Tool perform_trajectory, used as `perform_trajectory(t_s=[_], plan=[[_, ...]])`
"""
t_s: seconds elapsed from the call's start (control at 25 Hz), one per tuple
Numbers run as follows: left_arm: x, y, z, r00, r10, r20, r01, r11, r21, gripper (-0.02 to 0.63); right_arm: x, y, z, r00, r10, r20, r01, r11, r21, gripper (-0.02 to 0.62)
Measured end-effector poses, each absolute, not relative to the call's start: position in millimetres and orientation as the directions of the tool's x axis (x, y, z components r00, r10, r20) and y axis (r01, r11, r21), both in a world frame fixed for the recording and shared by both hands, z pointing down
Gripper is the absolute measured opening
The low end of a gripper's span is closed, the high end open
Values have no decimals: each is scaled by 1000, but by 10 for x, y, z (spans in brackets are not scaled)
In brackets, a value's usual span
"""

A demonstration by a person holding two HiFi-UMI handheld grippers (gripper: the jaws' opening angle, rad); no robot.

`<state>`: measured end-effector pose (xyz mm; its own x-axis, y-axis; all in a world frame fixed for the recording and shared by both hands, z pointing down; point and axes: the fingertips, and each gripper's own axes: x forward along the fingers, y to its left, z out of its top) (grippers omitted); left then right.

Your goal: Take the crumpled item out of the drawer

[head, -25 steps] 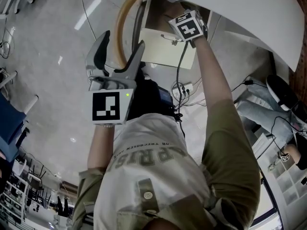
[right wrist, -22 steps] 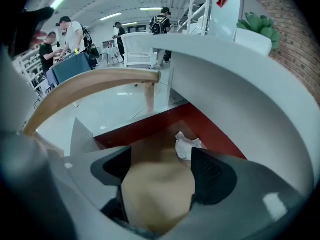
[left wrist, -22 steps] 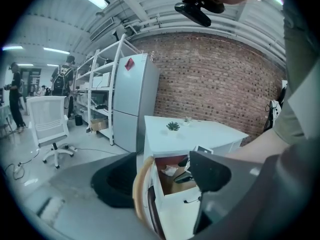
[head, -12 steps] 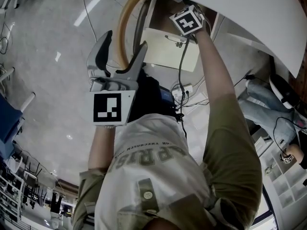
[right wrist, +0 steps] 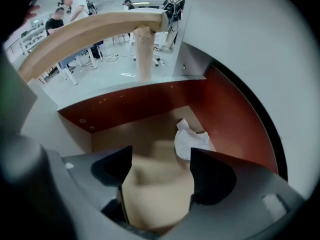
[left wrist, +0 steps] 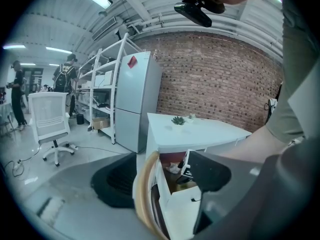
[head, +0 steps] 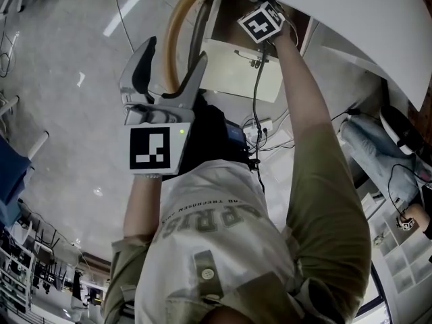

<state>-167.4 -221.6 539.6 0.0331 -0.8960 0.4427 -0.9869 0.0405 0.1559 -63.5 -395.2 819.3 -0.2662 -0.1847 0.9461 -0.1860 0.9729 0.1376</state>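
Wide-open right gripper (right wrist: 160, 169) sits in the drawer (right wrist: 150, 104) short of the crumpled paper (right wrist: 190, 139), hidden overhead by the desktop (head: 351, 19).

A lab-like workroom; the left gripper view shows a brick wall (left wrist: 215, 79) upper right, metal shelving (left wrist: 100, 81) and a swivel chair (left wrist: 50, 124) at left. Cables (head: 273, 135) strew the head view's floor (head: 61, 113).

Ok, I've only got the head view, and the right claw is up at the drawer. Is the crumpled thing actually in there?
Observer: Yes. A white crumpled paper lies on the drawer floor, close to the red right wall.
Operator: Is the claw on it?
Observer: No. The right claw is open with nothing gripped. The paper sits ahead of it, to the right of the gap.
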Motion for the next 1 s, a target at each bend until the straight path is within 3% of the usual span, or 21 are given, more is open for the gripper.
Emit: perform_trajectory(t_s=[0.28, 0.88, 0.92, 0.96, 1.0], plan=[[-1610, -2286, 5524, 44, -894, 445, -987, 32, 160, 337, -629, -4054, 8368, -240, -187, 953, -172, 974, 147, 354], [-1626, -2430, 5700, 47, -882, 468, -987, 30, 155, 337, -574, -4252, 8587, -195, -226, 954, -145, 969, 200, 240], [-1631, -2433, 5697, 46, -882, 468, -988, 29, 152, 337, -567, -4280, 8573, -193, -242, 951, -150, 965, 215, 140], [-1633, -2433, 5695, 46, -882, 469, -988, 29, 151, 337, -557, -4304, 8559, -191, -254, 948, -152, 962, 228, 82], [-1633, -2430, 5695, 46, -881, 470, -988, 29, 152, 337, -550, -4309, 8550, -190, -254, 948, -149, 962, 228, 80]])
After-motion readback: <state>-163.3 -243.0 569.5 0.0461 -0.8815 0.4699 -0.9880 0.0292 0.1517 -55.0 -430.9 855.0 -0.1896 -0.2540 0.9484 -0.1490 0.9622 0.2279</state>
